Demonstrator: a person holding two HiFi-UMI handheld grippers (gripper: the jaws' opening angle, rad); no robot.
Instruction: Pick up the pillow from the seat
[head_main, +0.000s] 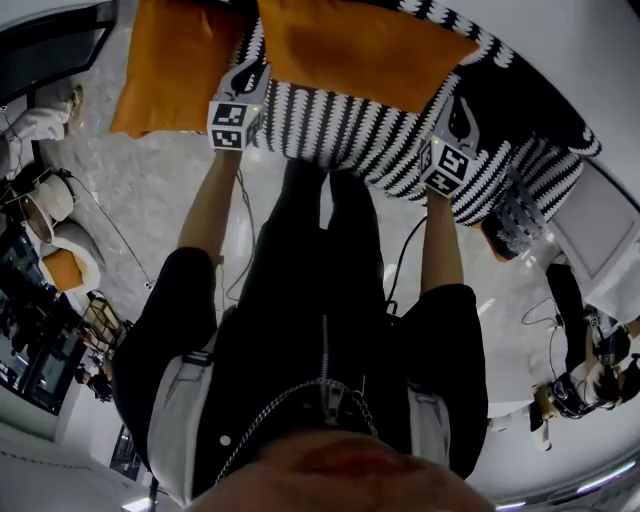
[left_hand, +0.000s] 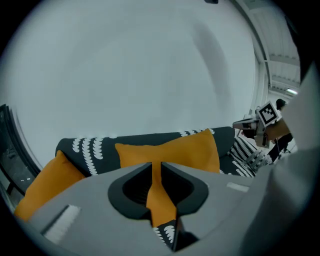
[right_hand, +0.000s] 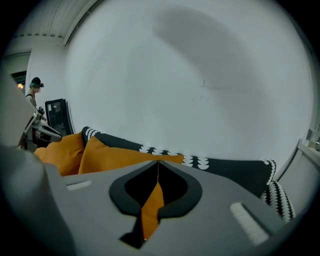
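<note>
The square orange fabric pillow (head_main: 360, 45) is parked at the top centre on the black-and-white patterned sofa (head_main: 330, 130), straight ahead of and between both grippers, long edge running left-right. Fingers of the left gripper (left_hand: 156, 165) are held slightly apart, those of the right gripper (right_hand: 158, 162) pressed together; nothing's gripped yet.

No text, label, brand or number could be read in any of the views. Only black-and-white square code patterns were seen. These were printed on the marker cube (head_main: 230, 125) of the left gripper (head_main: 248, 72) and on the marker cube (head_main: 447, 163) of the right gripper (head_main: 462, 108). No letters or digits could be made out in them. One such pattern was also seen small at the right edge of the left gripper view, equally unreadable.
</note>
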